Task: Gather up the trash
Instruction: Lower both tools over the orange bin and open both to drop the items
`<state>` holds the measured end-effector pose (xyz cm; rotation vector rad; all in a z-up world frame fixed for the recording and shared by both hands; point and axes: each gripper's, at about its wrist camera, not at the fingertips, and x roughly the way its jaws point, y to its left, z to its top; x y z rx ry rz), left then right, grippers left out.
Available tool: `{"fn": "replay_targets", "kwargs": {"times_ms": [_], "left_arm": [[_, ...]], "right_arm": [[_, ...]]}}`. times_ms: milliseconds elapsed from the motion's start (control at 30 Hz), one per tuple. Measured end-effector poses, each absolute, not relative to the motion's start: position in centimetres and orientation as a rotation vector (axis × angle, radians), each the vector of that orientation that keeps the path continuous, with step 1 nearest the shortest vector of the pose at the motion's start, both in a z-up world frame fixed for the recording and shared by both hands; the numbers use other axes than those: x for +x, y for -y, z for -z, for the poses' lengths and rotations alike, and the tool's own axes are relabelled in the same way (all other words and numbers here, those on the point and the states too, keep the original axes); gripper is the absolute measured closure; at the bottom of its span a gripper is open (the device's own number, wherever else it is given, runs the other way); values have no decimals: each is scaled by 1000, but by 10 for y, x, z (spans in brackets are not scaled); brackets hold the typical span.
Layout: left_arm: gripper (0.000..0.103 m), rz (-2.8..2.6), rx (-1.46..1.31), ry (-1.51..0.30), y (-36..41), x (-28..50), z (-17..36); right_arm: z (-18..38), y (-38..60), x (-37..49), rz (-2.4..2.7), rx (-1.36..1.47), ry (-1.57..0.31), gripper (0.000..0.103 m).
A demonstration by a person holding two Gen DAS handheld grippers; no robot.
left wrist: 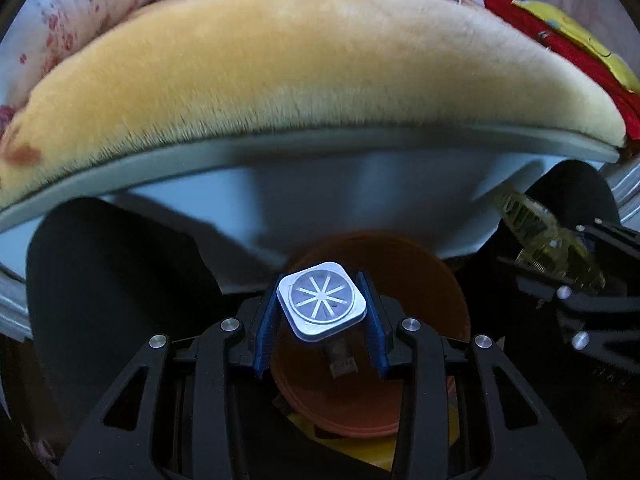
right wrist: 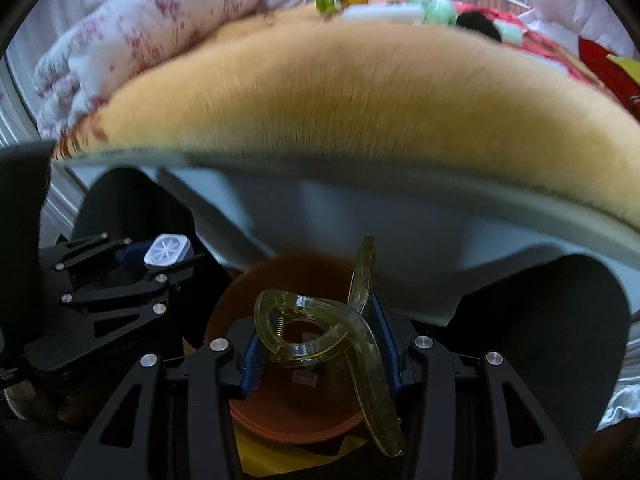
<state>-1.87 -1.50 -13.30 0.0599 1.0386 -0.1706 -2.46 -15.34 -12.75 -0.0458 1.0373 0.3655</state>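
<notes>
Left wrist view: left gripper [left wrist: 322, 322] closed down on a white square cap [left wrist: 322, 300] with a star-cut top, blue pads [left wrist: 269, 332] pressed against two opposite sides, cap held tilted directly above the orange bin [left wrist: 440, 280]. Bin's round mouth directly under the fingers, its far rim just short of a white panel [left wrist: 340, 196] that drops from the grey ledge edge [left wrist: 360, 138]. Yellow plush blanket [left wrist: 312, 60] spread over that ledge, overhanging the bin side. Dark rounded shapes flanking the bin on both sides, leaving only a narrow gap around its rim. Floral fabric [left wrist: 80, 12] beyond the blanket, up and left of the bin; red and yellow cloth [left wrist: 572, 48] up and right. Small green and yellow items at the far blanket edge, blurred.

Right wrist view: right gripper [right wrist: 318, 346] clamped on a translucent yellow hair claw clip [right wrist: 320, 336], one long arm of the clip hanging past the near rim of the orange bin [right wrist: 280, 412], another prong pointing up toward the panel. Clip held over the bin's mouth. Left gripper [right wrist: 160, 264] to the left of the bin, just beside its rim, white cap [right wrist: 166, 250] between its fingers. Yellow material under the bin's near edge. Both grippers crowded close over the bin mouth, little free room between them.
</notes>
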Motion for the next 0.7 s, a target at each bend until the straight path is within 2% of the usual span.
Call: {"fn": "replay_targets", "kwargs": {"times_ms": [600, 633, 700], "left_arm": [[65, 160, 63, -1099, 14, -11, 155], [64, 157, 62, -1097, 16, -13, 153], [49, 152, 60, -1088, 16, -16, 152]], "right_arm": [[157, 149, -14, -362, -37, -1136, 55], [158, 148, -13, -351, -36, -1131, 53], [157, 147, -14, -344, -34, -1127, 49]]}}
